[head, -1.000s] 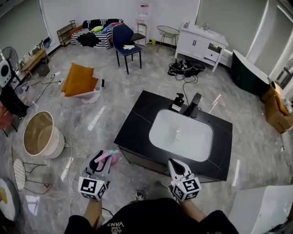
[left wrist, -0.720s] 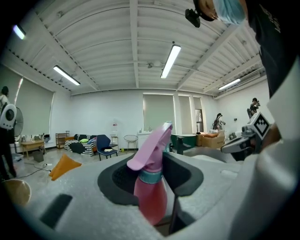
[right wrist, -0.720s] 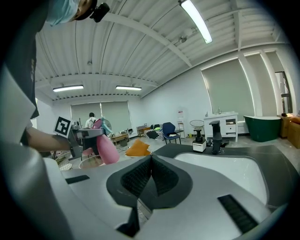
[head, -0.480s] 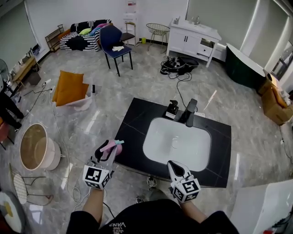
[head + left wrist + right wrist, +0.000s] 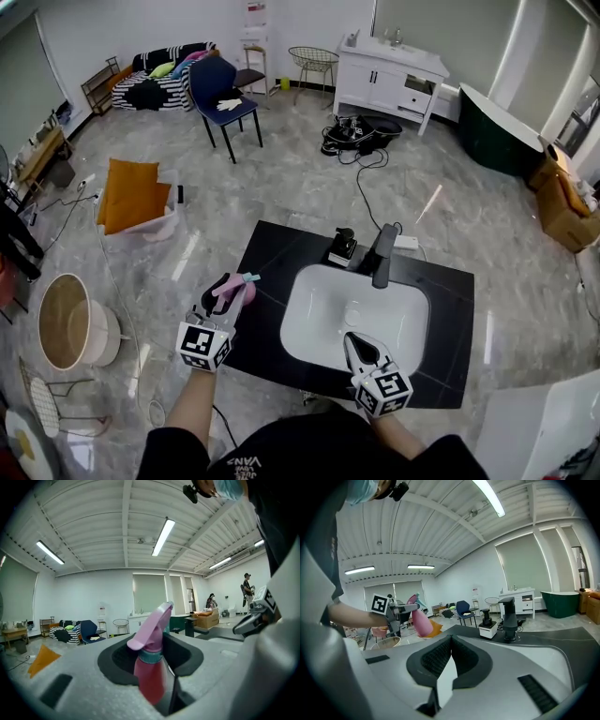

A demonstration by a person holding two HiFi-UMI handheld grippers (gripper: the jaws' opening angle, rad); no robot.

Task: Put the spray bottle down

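Countertop [image 5: 267,267] of black stone, with a white basin [image 5: 356,314] sunk in it, is the landmark. At its left edge the left gripper [image 5: 228,284] clamps the pink spray bottle [image 5: 234,293], clear of the surface. At its near edge the right gripper [image 5: 362,348] is closed and empty. The carry looks nearly done. Next, lower the bottle onto bare stone, then release.

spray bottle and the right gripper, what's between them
In the head view, a strip of black countertop and the near left corner of the white sink basin lie between the spray bottle and the right gripper.
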